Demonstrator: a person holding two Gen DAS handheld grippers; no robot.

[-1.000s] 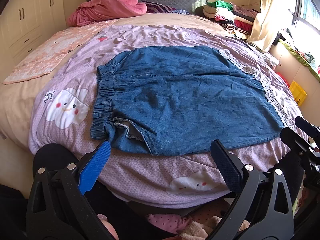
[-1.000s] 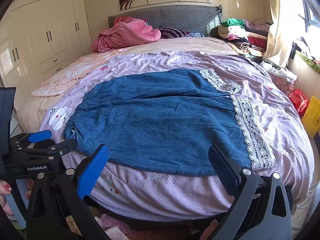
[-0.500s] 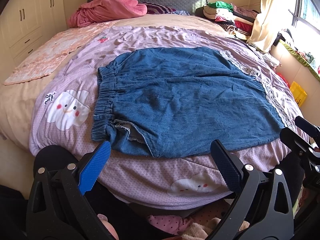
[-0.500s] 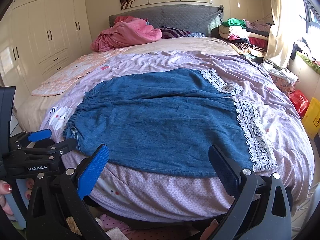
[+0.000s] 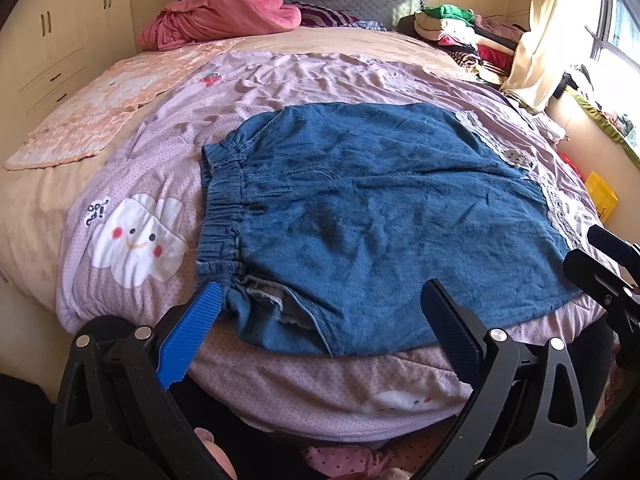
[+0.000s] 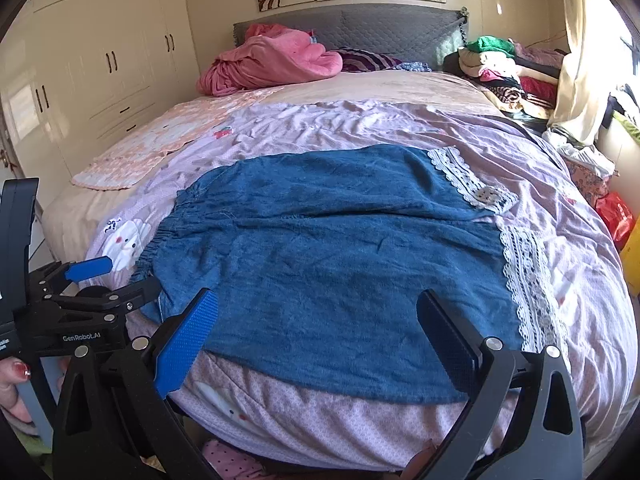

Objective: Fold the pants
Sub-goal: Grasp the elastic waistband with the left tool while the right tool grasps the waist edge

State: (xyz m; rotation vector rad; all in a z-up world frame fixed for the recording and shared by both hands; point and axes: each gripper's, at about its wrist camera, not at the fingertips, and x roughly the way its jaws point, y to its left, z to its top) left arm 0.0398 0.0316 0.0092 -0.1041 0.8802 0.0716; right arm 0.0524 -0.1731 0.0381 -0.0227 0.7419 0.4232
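Note:
Blue denim pants (image 5: pixel 368 216) with white lace cuffs lie flat on the lilac bedspread (image 5: pixel 280 76), elastic waistband (image 5: pixel 224 204) to the left, legs to the right. They also show in the right wrist view (image 6: pixel 340 256), lace cuffs (image 6: pixel 528 280) at the right. My left gripper (image 5: pixel 320 320) is open and empty, hovering over the pants' near waistband corner. My right gripper (image 6: pixel 320 328) is open and empty over the pants' near edge. The left gripper also shows in the right wrist view (image 6: pixel 116 280).
A pink blanket heap (image 6: pixel 272 64) lies by the grey headboard. A peach floral cloth (image 5: pixel 104 116) lies at the bed's left. Stacked clothes (image 6: pixel 504 68) sit at the far right. White wardrobes (image 6: pixel 100 72) line the left wall. Clothing lies on the floor below the bed edge.
Both grippers have moved forward a little toward the pants, so the near edge sits closer between the fingers. Both stay open; the pants have not moved.

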